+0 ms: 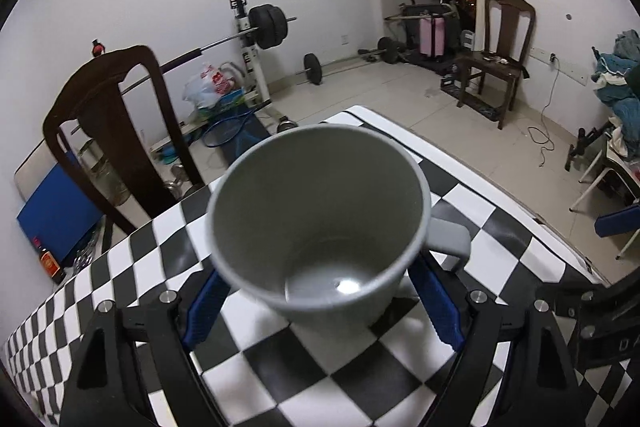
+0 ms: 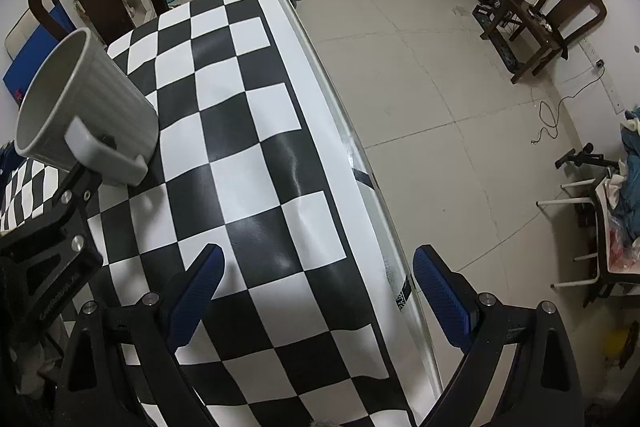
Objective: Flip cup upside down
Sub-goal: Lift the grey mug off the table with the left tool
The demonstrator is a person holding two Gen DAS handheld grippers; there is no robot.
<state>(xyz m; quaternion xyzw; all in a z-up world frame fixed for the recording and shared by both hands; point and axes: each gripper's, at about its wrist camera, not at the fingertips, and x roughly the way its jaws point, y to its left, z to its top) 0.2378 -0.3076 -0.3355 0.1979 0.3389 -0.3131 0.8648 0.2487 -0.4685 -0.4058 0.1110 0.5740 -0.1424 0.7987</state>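
The left gripper (image 1: 316, 301) clamps the grey cup (image 1: 320, 223) by its lower body, lifted clear of the checkered table (image 1: 320, 367). The cup leans, mouth up and tipped away from the left gripper, handle (image 1: 450, 237) toward the right side. The right gripper (image 2: 318, 291) hangs wide and empty, well apart. Rolling the left wrist over looks like what remains.

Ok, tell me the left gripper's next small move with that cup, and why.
Probably keep rolling the wrist over: the left gripper is shut on the grey cup, which is lifted off the checkered table and only tilted, mouth not yet facing down. The right gripper is open, holding nothing.
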